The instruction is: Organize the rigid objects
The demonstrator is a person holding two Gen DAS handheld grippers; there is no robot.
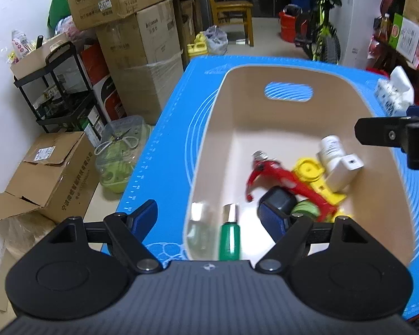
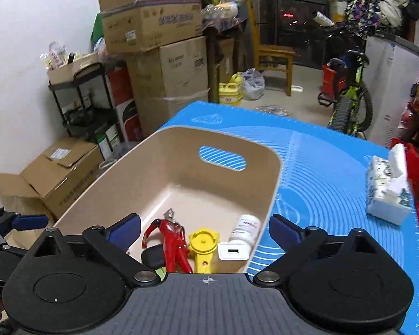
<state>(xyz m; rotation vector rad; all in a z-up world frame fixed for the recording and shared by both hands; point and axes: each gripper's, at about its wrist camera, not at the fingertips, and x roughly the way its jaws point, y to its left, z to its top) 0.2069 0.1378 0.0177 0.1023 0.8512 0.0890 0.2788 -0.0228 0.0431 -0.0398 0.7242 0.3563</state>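
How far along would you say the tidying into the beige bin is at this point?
Mostly done, it seems: the beige bin already holds the green bottle, red figure, yellow piece, white charger and white pill bottle. Nothing is in hand: the left gripper and right gripper are both open and empty. Left on the blue mat: only the tissue pack, which is soft.

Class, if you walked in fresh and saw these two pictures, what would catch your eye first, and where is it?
The beige bin on the bright blue mat, with a red figure, a yellow piece and a white charger heaped at its near end. A green bottle lies apart by the near wall.
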